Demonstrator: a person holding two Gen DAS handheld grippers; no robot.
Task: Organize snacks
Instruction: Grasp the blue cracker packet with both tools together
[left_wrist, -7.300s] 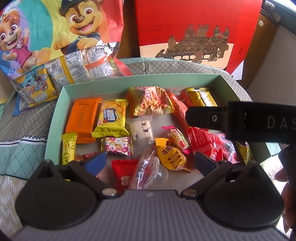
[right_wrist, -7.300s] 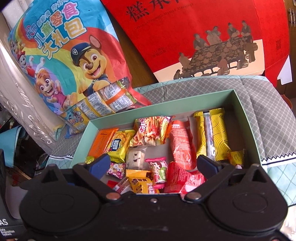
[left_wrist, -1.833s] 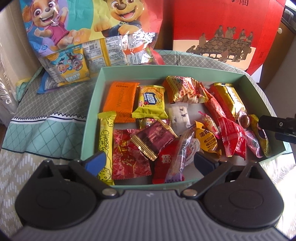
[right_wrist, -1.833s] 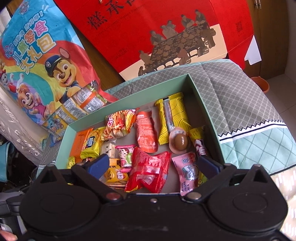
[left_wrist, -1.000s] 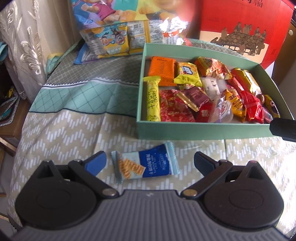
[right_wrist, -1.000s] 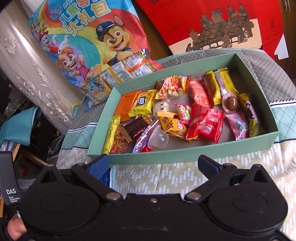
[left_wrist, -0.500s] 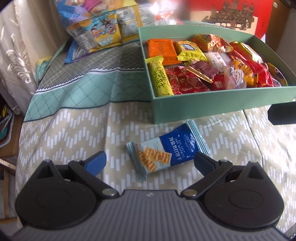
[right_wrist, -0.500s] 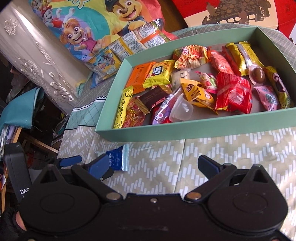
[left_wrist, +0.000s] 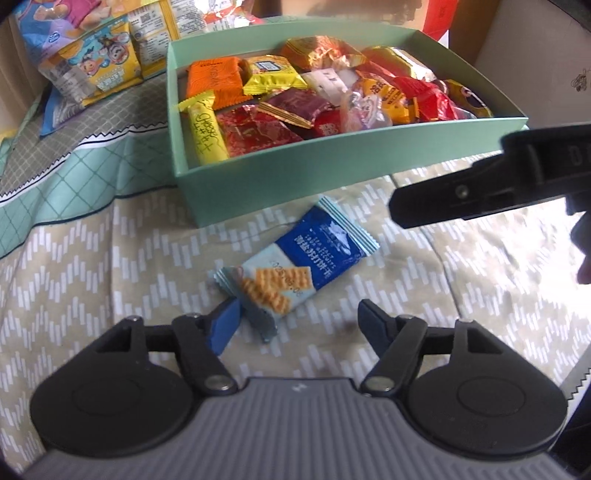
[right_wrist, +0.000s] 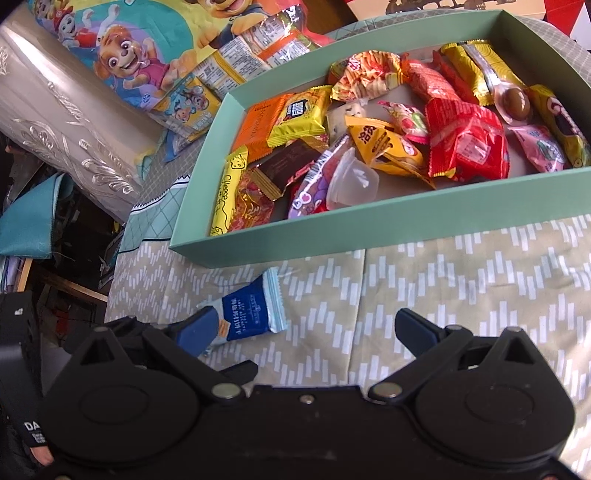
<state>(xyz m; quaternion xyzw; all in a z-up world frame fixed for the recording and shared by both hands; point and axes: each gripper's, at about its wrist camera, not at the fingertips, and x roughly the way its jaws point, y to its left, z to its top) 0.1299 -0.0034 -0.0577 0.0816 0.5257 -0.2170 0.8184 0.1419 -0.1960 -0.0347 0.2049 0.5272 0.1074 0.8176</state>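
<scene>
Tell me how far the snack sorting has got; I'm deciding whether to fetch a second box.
Done: most snacks already lie in the green box. In hand: the left claw, its jaws just closing, is at the blue cracker packet on the cloth before the box; one finger touches its near end, no grip yet. The right claw is open and empty. Left: grip it and box it.

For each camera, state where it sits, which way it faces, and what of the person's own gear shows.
Left wrist: on the left gripper, angled down at the blue cracker packet on the cloth before the green box; the right gripper's finger crosses at right.
Right wrist: on the right gripper, angled down at the same box front; the left gripper sits lower left.
Shared: packet, box.
</scene>
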